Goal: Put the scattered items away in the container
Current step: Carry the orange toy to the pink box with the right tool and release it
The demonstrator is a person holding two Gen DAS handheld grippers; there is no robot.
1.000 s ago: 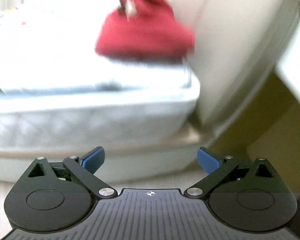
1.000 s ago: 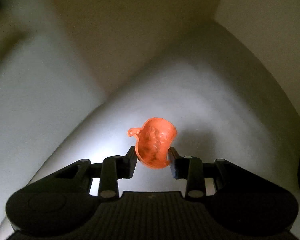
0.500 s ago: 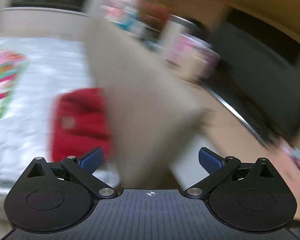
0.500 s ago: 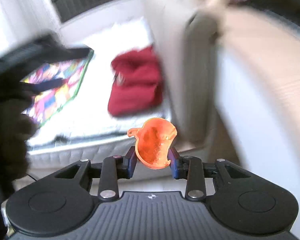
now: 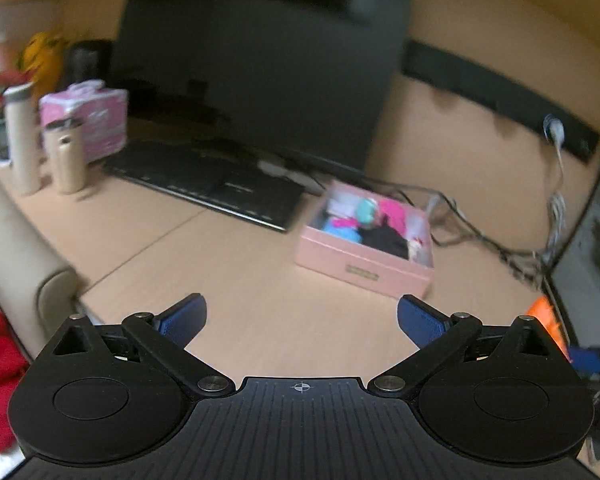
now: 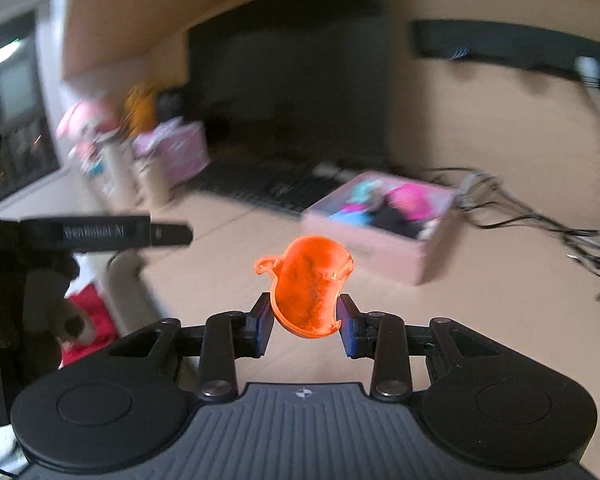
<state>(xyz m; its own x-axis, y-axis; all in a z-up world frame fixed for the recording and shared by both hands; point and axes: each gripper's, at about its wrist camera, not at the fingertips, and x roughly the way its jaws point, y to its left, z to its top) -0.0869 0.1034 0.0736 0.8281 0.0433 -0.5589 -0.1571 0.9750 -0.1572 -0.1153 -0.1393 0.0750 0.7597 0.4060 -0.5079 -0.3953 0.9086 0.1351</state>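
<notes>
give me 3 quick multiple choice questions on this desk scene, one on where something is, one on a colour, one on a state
1. Where is the open pink cardboard box?
A. on the wooden desk
B. on the black keyboard
C. on the floor

2. What colour is the small plastic shell-shaped toy?
A. blue
B. orange
C. green

3. What state is the left tool in?
A. shut on a bottle
B. shut on nothing
C. open, empty

Answers: 1 A, the box rests on the desk beside the black keyboard. 2 B, orange between the right tool's fingers. 3 C, fingers apart, nothing between.
</notes>
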